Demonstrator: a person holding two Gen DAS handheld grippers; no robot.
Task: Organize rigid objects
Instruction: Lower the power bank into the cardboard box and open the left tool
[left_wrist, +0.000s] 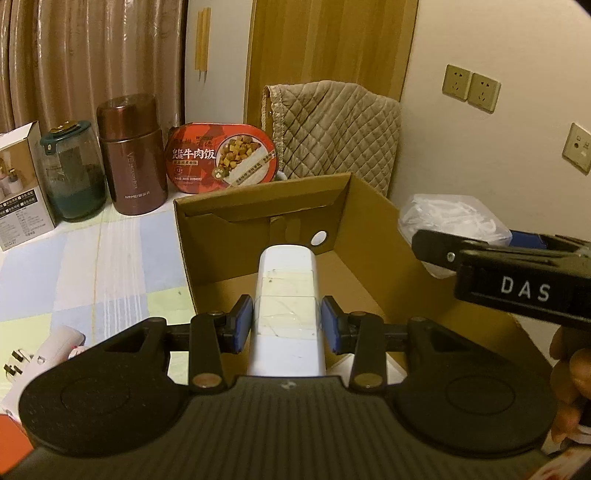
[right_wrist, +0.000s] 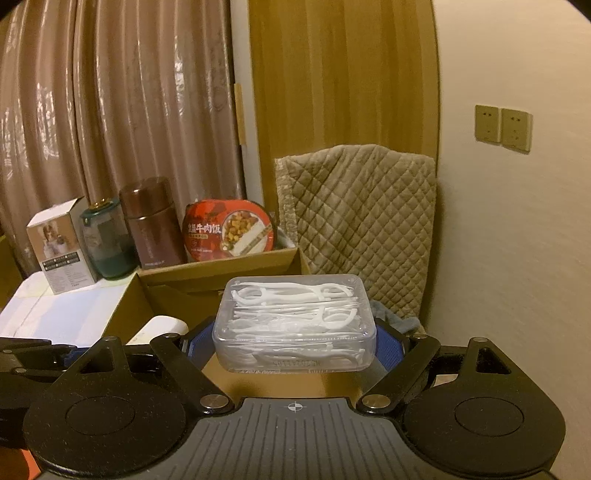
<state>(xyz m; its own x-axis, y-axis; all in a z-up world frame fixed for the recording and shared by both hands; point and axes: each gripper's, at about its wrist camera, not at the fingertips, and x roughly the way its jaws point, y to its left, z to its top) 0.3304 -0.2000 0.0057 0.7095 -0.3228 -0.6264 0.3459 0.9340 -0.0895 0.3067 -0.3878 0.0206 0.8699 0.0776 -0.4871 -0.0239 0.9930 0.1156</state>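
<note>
Pointing fwd, lengthwise: white remote (left_wrist: 286, 295).

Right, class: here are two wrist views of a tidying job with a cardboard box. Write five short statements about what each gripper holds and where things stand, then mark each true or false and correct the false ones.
1. The left gripper holds a white remote. True.
2. The right gripper is empty. False: its fingers clamp a clear plastic case of floss picks.
3. The remote is held above the open cardboard box. True.
4. The brown flask lies on its side inside the box. False: it stands upright outside it, beside a glass jar.
5. The red meal tub stands behind the box's far wall. True.
</note>
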